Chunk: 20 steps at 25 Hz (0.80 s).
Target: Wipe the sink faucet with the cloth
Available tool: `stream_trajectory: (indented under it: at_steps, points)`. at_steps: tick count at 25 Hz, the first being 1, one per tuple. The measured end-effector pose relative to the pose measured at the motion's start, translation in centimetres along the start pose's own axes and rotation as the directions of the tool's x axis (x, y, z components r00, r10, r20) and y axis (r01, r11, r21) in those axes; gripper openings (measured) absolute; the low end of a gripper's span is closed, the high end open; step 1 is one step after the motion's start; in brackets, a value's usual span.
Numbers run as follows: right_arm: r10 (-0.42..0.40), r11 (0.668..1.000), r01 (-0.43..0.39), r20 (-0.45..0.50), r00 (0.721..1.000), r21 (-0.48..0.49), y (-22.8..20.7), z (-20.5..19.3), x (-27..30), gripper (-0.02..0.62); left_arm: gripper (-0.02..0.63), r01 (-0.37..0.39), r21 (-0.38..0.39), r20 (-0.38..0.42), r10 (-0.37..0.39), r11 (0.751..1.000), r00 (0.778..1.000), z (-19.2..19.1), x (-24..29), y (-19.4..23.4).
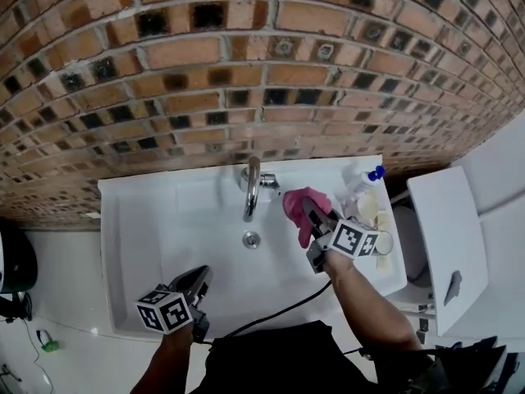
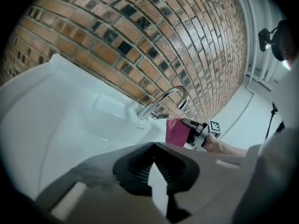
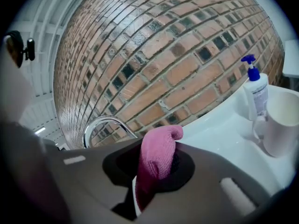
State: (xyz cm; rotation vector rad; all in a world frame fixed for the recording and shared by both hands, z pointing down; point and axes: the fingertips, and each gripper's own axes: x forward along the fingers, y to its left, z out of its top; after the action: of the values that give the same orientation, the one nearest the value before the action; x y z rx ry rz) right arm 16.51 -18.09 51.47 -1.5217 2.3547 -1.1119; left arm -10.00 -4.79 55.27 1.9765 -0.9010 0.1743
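Note:
A chrome faucet [image 1: 251, 189] arches over the white sink [image 1: 164, 220] from the back rim by the brick wall. My right gripper [image 1: 312, 213] is shut on a pink cloth [image 1: 299, 210], held just right of the faucet's base and apart from it. From the right gripper view the pink cloth [image 3: 156, 160] sticks up between the jaws, with the faucet [image 3: 100, 125] to the left behind it. My left gripper [image 1: 197, 279] hangs over the sink's front rim, jaws shut with nothing in them. Its own view shows the faucet [image 2: 166, 101] and the cloth [image 2: 176, 131] farther off.
A white pump bottle with a blue top [image 1: 363, 182] and a white cup [image 1: 371, 220] stand on the sink's right ledge. The drain [image 1: 251, 239] lies below the spout. A white toilet [image 1: 451, 236] stands to the right, and a black cable runs across the sink's front.

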Motion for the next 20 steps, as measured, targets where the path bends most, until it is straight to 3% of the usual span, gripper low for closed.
stream_trajectory:
  at_steps: [4, 9, 20]
  points:
    - [0.017, 0.999, -0.016, -0.019, 1.000, 0.041, -2.5, 1.3, 3.9, 0.048, 0.003, -0.059, -0.034, 0.028, 0.059, 0.998, 0.998, 0.4, 0.2, 0.4]
    - [0.019, 0.986, -0.015, -0.021, 1.000, 0.167, -5.1, 0.8, 8.4, 0.048, 0.003, -0.114, -0.070, 0.019, 0.115, 0.991, 0.993, -0.1, 0.6, 0.6]
    - [0.069, 0.957, -0.058, -0.027, 0.997, 0.286, -4.6, -0.5, 13.1, 0.048, 0.004, -0.138, -0.066, -0.042, 0.136, 0.988, 0.990, 0.4, 2.4, 1.0]
